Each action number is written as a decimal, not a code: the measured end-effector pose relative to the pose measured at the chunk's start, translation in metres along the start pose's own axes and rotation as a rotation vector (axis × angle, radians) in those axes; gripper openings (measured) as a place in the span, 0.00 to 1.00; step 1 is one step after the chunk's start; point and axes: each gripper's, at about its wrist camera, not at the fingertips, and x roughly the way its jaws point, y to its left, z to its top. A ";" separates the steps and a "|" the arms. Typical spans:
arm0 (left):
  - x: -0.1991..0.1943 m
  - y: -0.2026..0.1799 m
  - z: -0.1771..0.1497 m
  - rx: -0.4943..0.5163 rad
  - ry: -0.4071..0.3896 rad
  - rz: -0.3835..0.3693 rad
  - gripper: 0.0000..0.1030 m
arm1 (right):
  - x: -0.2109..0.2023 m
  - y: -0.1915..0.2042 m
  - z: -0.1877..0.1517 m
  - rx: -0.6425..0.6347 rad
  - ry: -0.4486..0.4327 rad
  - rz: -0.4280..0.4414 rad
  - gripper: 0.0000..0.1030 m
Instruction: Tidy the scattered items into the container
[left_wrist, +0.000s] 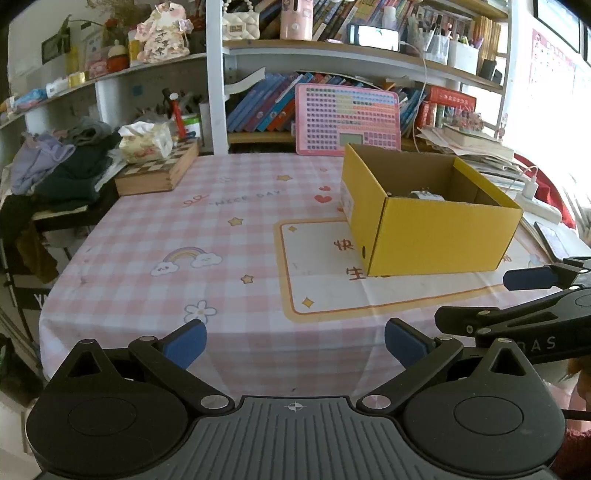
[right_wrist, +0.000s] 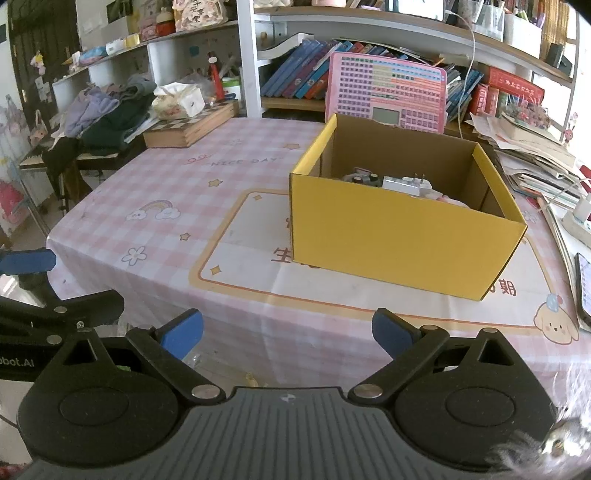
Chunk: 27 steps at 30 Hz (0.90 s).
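Box (right_wrist: 402, 236) upright, long axis running left-right | left claw (left_wrist: 294, 345) spread | right claw (right_wrist: 287, 334) spread, both empty

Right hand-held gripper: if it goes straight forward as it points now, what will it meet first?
Probably the near wall of the yellow box. The open right hand-held gripper has only bare tablecloth ahead before it; height is hard to judge.

White bookshelves (left_wrist: 332, 51) crammed behind pink checked tablecloth (left_wrist: 184, 229); clothes pile (left_wrist: 62, 162) left; daylight right.
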 end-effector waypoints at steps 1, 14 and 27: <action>0.000 0.000 0.000 0.000 0.001 0.000 1.00 | 0.000 0.000 0.000 0.001 0.000 0.000 0.96; 0.002 0.004 0.000 -0.007 0.003 -0.012 1.00 | 0.002 0.003 0.001 0.000 0.004 -0.001 0.96; 0.002 0.007 -0.001 -0.004 0.007 -0.019 1.00 | 0.004 0.005 0.001 -0.001 0.006 -0.002 0.96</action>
